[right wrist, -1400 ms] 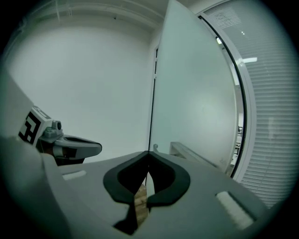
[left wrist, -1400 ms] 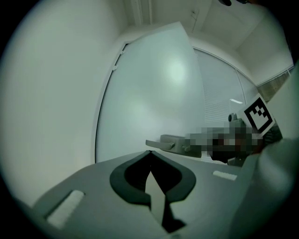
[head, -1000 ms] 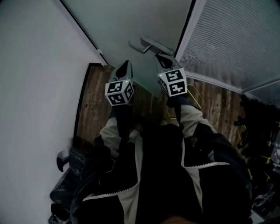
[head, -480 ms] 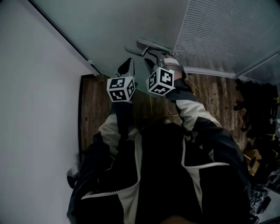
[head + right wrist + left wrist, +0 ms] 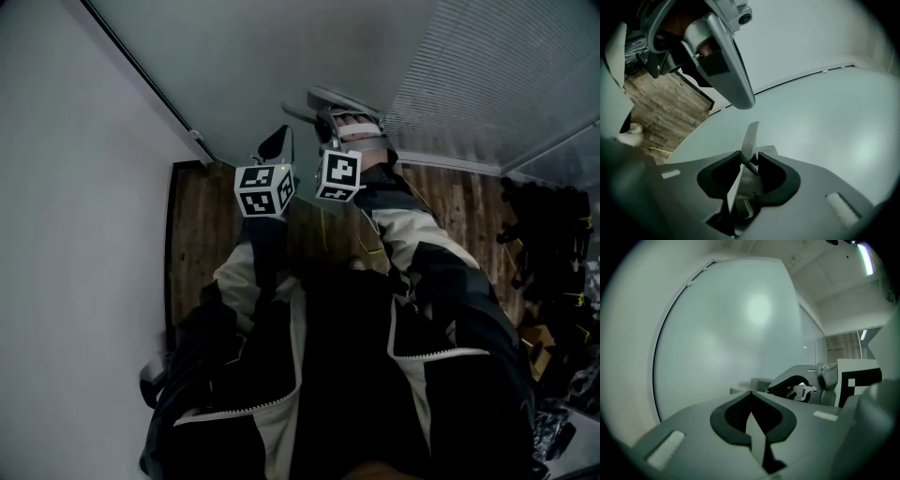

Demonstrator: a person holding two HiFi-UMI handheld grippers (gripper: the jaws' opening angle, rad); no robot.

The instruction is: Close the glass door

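Note:
The frosted glass door (image 5: 272, 56) fills the top of the head view. Its silver lever handle (image 5: 339, 97) sticks out towards me. My right gripper (image 5: 334, 120) is rolled on its side at the handle. In the right gripper view the handle's flat blade (image 5: 751, 136) runs between the jaws, which have just been opening and stand apart around it. My left gripper (image 5: 278, 141) hovers just left of the handle, pointing at the glass (image 5: 717, 324), jaws together and empty. The left gripper view shows the right gripper (image 5: 801, 380) at the handle.
A white wall (image 5: 66, 234) runs along the left and meets the door at a dark frame line. Wooden floor (image 5: 202, 234) lies below. A ribbed glass panel (image 5: 506, 66) stands to the right of the door, with dark clutter (image 5: 553, 244) at its foot.
The right gripper has rolled on its side, dropped a little and moved onto the handle, with its jaws spread around the blade. The left gripper has shifted slightly towards the handle.

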